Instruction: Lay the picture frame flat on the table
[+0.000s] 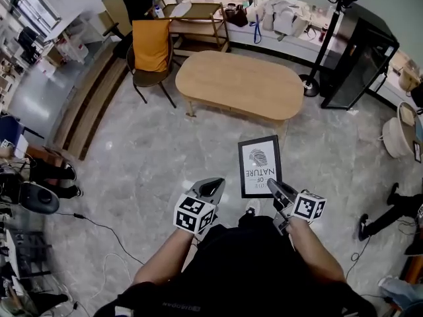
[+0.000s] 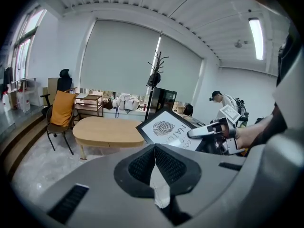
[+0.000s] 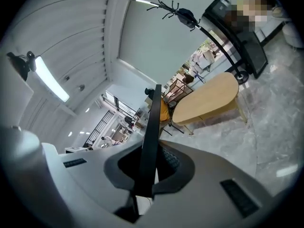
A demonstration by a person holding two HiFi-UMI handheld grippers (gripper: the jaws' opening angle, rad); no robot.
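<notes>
The picture frame [image 1: 259, 166] is black with a white leaf print and hangs in the air over the floor, short of the oval wooden table [image 1: 238, 84]. My right gripper [image 1: 273, 186] is shut on the frame's near right edge. In the right gripper view the frame [image 3: 152, 122] runs edge-on between the jaws of the right gripper [image 3: 151, 152], with the table [image 3: 209, 103] beyond. My left gripper [image 1: 214, 186] is beside the frame, shut and holding nothing. The left gripper view shows the left gripper [image 2: 155, 150] with its jaws together, the frame [image 2: 166, 127] and the right gripper [image 2: 206, 131] ahead.
A chair draped in orange [image 1: 152, 48] stands at the table's left end. Behind the table are a wooden shelf cart [image 1: 195, 22], a coat stand [image 1: 324, 45] and a black cabinet [image 1: 360, 58]. A person [image 2: 223, 99] is at the far right. Cables [image 1: 99, 226] cross the floor at the left.
</notes>
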